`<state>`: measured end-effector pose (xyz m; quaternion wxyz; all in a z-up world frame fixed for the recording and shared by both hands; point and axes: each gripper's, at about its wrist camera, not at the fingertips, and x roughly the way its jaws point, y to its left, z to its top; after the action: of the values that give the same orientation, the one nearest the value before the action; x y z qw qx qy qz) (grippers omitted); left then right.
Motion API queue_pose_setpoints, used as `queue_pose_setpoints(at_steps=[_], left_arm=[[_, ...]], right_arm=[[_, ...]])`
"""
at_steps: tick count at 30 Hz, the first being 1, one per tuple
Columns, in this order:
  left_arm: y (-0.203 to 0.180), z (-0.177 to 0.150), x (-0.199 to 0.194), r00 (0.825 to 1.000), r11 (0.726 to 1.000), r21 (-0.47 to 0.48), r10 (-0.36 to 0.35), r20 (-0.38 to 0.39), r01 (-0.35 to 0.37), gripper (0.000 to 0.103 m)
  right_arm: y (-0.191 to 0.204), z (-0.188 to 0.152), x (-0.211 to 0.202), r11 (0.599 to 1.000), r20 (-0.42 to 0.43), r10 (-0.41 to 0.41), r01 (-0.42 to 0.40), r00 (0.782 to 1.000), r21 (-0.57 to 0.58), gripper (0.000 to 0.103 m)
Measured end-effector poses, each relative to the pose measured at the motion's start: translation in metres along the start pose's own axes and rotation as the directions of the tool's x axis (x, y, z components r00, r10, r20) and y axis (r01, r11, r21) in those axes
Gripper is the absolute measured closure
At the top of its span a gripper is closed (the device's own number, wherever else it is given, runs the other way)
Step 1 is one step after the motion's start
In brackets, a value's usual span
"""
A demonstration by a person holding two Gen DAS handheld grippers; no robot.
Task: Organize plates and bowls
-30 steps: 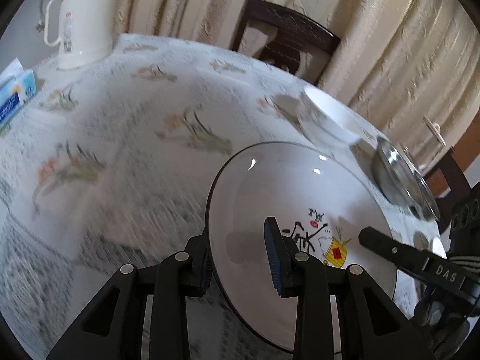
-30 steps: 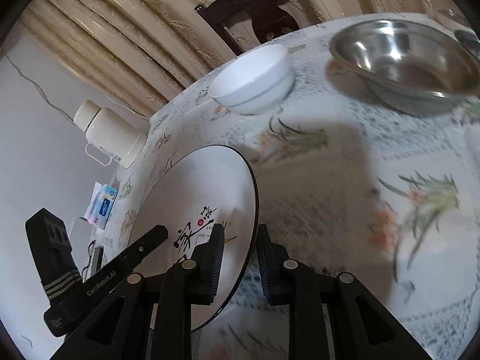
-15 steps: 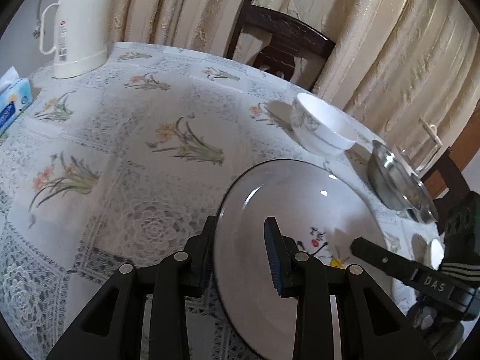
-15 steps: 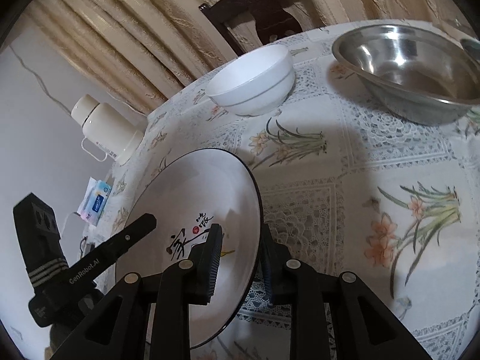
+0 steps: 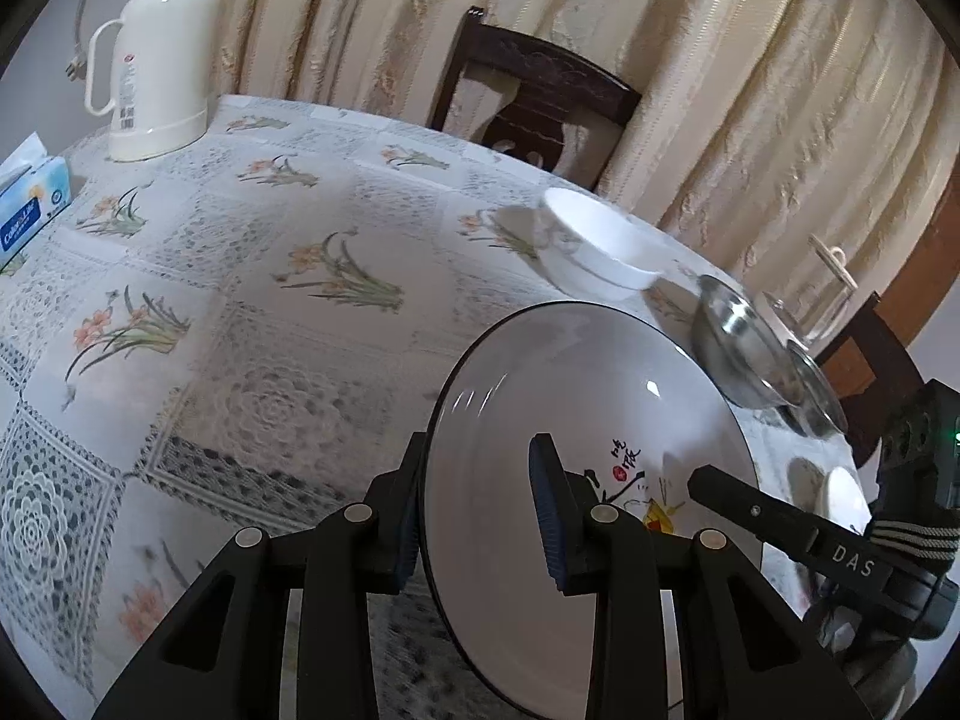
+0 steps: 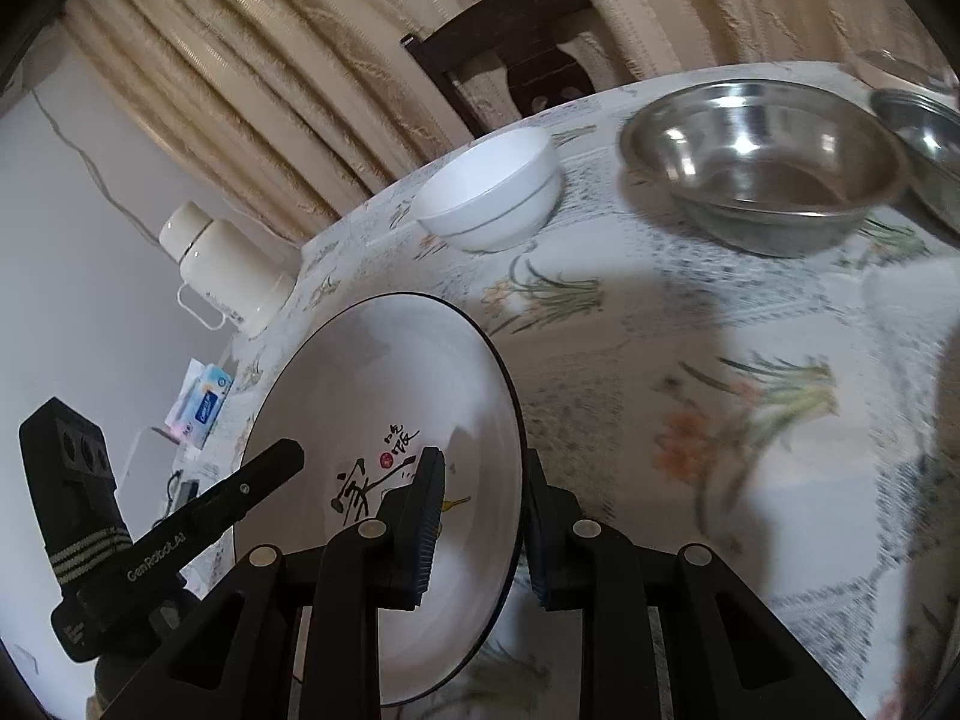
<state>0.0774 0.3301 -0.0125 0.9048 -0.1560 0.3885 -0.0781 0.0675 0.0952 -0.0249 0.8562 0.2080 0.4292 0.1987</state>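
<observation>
While both tongs grip rim of white black-edged printed plate (image 5: 576, 420), left tongs (image 5: 474, 516) near-left edge, right tongs (image 6: 480, 516) opposite edge; plate tilted above counter (image 5: 240, 312), white bowl (image 5: 600, 252) beyond, far-right.

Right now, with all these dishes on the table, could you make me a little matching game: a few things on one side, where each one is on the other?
Things:
1. plate
2. white bowl
3. steel bowl
4. thermos

Places:
A. far corner of the table, near the tissue box
B. clamped by both grippers
C. beside the white bowl, near another steel dish
D. in front of the dark chair

Pairs: 1-B, 2-D, 3-C, 4-A
</observation>
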Motion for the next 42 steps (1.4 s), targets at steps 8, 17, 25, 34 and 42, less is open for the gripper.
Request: queue_pose_setpoints(at_steps=[8, 17, 25, 34, 42], left_arm=[[-0.040, -0.007, -0.008, 1.000, 0.999, 0.036, -0.030, -0.010, 0.030, 0.071], [-0.102, -0.014, -0.012, 0.995, 0.989, 0.110, -0.095, -0.031, 0.097, 0.071], [-0.169, -0.024, -0.003, 0.981, 0.964, 0.188, -0.178, -0.082, 0.190, 0.071], [-0.242, -0.041, 0.014, 0.961, 0.919, 0.286, -0.239, -0.142, 0.271, 0.071], [-0.281, -0.057, 0.037, 0.945, 0.893, 0.324, -0.258, -0.199, 0.312, 0.071]], right_arm=[[-0.021, -0.004, -0.040, 0.998, 0.050, -0.001, -0.003, 0.999, 0.070, 0.077], [-0.049, -0.009, -0.105, 0.992, 0.147, -0.038, 0.020, 0.988, 0.122, 0.077], [-0.085, -0.015, -0.167, 0.981, 0.248, -0.114, 0.070, 0.962, 0.180, 0.077], [-0.133, -0.028, -0.204, 0.952, 0.284, -0.199, 0.117, 0.938, 0.281, 0.077], [-0.167, -0.040, -0.221, 0.927, 0.274, -0.249, 0.147, 0.929, 0.345, 0.077]])
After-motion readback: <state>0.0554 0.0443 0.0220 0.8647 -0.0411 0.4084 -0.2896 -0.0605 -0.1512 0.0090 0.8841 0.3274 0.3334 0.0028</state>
